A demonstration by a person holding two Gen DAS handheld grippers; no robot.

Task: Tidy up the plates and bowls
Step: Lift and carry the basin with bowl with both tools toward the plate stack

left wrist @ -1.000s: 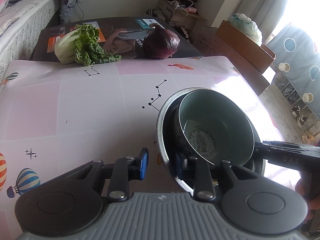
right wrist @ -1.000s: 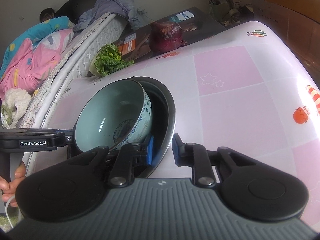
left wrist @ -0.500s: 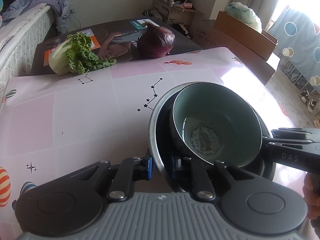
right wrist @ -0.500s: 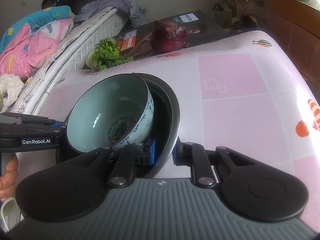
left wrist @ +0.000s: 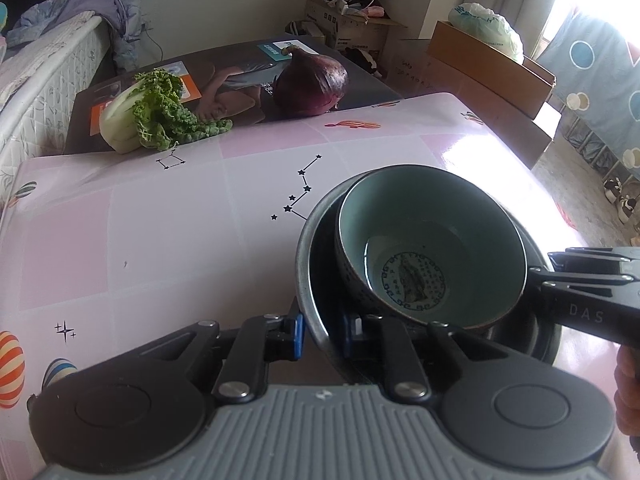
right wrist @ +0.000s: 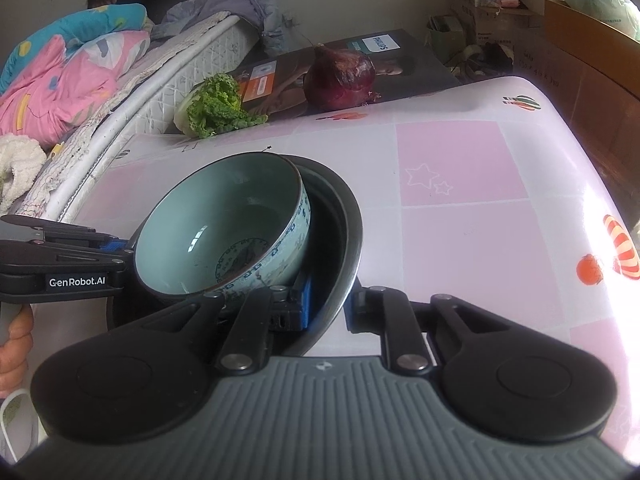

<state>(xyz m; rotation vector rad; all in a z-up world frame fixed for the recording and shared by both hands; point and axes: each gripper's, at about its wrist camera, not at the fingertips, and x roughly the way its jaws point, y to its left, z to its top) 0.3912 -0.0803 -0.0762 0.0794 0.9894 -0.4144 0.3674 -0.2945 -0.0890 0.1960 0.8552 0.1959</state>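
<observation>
The right gripper (right wrist: 325,306) pinches the metal bowl's (right wrist: 348,240) rim; a celadon bowl (right wrist: 216,232) tilts inside, left gripper (right wrist: 116,250) beyond it.

Each handheld unit shows the same build: a grey ribbed housing with a small cross mark at its centre, two round black discs at the sides, and black linkage arms joined by silver screws. The left gripper (left wrist: 322,332) ends in fingers faced with blue pads (left wrist: 297,336), as does the right gripper (right wrist: 326,308). Seen side-on, one body carries white "DAS" lettering, the other "GenRobot.AI". Bare skin of the person's fingers shows at the frame edges.
</observation>
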